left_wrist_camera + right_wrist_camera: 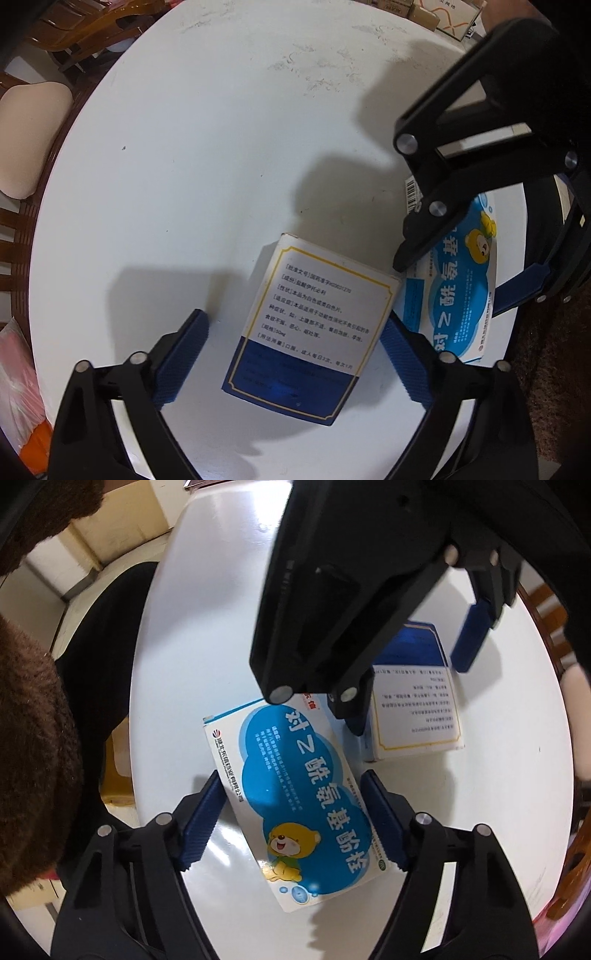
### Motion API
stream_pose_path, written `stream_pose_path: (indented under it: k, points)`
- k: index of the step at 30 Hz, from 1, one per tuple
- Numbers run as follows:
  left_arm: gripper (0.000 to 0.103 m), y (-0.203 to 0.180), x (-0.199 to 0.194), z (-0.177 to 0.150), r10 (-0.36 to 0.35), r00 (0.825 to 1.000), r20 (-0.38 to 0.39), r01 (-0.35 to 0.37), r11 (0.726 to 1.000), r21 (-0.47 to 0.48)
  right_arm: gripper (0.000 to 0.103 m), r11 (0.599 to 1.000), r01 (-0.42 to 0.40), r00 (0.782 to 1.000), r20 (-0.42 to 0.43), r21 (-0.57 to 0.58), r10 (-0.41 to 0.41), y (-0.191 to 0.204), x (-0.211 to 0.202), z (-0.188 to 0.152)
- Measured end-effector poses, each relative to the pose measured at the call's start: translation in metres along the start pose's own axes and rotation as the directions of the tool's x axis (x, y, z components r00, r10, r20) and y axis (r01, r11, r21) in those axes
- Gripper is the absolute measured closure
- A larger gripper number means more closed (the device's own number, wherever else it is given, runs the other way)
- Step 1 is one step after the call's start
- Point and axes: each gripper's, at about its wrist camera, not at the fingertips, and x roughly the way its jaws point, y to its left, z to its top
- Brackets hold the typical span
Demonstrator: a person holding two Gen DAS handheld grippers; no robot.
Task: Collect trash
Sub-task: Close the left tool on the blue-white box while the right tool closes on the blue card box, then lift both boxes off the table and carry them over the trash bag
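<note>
Two boxes lie flat on the white desk (184, 166). From the left wrist, the left gripper (293, 354) is spread apart around the dark blue box (310, 339), not squeezing. From the right wrist, the right gripper (291, 819) is spread apart around the bear box (295, 797), which lies slanted between its fingers.

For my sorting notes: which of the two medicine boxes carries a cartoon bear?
The light blue box, between the right gripper fingers. The other box has a gold-framed text panel over a dark blue band.
</note>
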Motion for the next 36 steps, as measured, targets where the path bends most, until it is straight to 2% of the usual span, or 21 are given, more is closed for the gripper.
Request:
stream_pose_path:
  k: [4, 9, 12, 13, 15, 18, 22, 24, 25, 27, 29, 33, 36]
  points:
    - [0.035, -0.004, -0.007, -0.003, 0.002, 1.0, 0.015, -0.001, 1.0, -0.015, 0.034, 0.999, 0.018, 1.0, -0.01, 0.03, -0.018, -0.002, 0.002, 0.001]
    - [0.036, 0.0, -0.01, -0.006, 0.015, 1.0, 0.023, -0.013, 0.995, -0.102, 0.034, 0.997, 0.036, 0.999, -0.015, 0.075, -0.035, -0.004, 0.004, -0.002]
    - [0.036, 0.002, -0.014, -0.012, 0.039, 0.999, 0.033, -0.031, 0.979, -0.202, 0.035, 0.99, 0.07, 0.998, -0.01, 0.123, -0.069, -0.003, 0.004, -0.004]
    - [0.036, 0.008, -0.014, -0.016, 0.047, 0.998, 0.037, -0.036, 0.967, -0.252, 0.035, 0.988, 0.079, 0.997, -0.008, 0.136, -0.079, -0.002, 0.004, -0.007]
    - [0.037, 0.019, -0.016, -0.025, 0.099, 0.994, 0.039, -0.077, 0.925, -0.372, 0.035, 0.976, 0.119, 0.992, 0.008, 0.182, -0.122, -0.002, 0.003, -0.009]
    - [0.037, 0.024, -0.024, -0.041, 0.171, 0.985, 0.033, -0.135, 0.87, -0.474, 0.035, 0.953, 0.169, 0.983, 0.029, 0.25, -0.182, 0.009, 0.004, -0.015]
    - [0.037, 0.018, -0.04, -0.067, 0.207, 0.977, 0.051, -0.144, 0.819, -0.556, 0.034, 0.893, 0.221, 0.968, 0.022, 0.392, -0.249, 0.01, -0.002, -0.017]
    - [0.037, 0.013, -0.052, -0.08, 0.236, 0.97, 0.059, -0.157, 0.793, -0.589, 0.034, 0.872, 0.238, 0.962, 0.019, 0.428, -0.272, 0.018, -0.004, -0.015]
    - [0.037, 0.008, -0.053, -0.075, 0.238, 0.969, 0.058, -0.156, 0.781, -0.605, 0.034, 0.851, 0.272, 0.95, 0.013, 0.449, -0.311, 0.024, -0.007, -0.012]
    - [0.037, 0.0, -0.06, -0.078, 0.262, 0.964, 0.045, -0.174, 0.749, -0.639, 0.034, 0.837, 0.273, 0.948, 0.015, 0.474, -0.317, 0.032, -0.011, -0.01]
    - [0.037, -0.006, -0.068, -0.084, 0.263, 0.963, 0.049, -0.165, 0.727, -0.666, 0.034, 0.825, 0.285, 0.939, 0.029, 0.488, -0.341, 0.04, -0.02, -0.006]
    - [0.037, -0.026, -0.087, -0.084, 0.292, 0.954, 0.07, -0.165, 0.705, -0.689, 0.034, 0.803, 0.273, 0.931, 0.064, 0.53, -0.359, 0.052, -0.038, -0.003]
    - [0.037, -0.049, -0.095, -0.102, 0.302, 0.949, 0.094, -0.147, 0.685, -0.714, 0.034, 0.79, 0.316, 0.914, 0.055, 0.525, -0.402, 0.064, -0.046, -0.002]
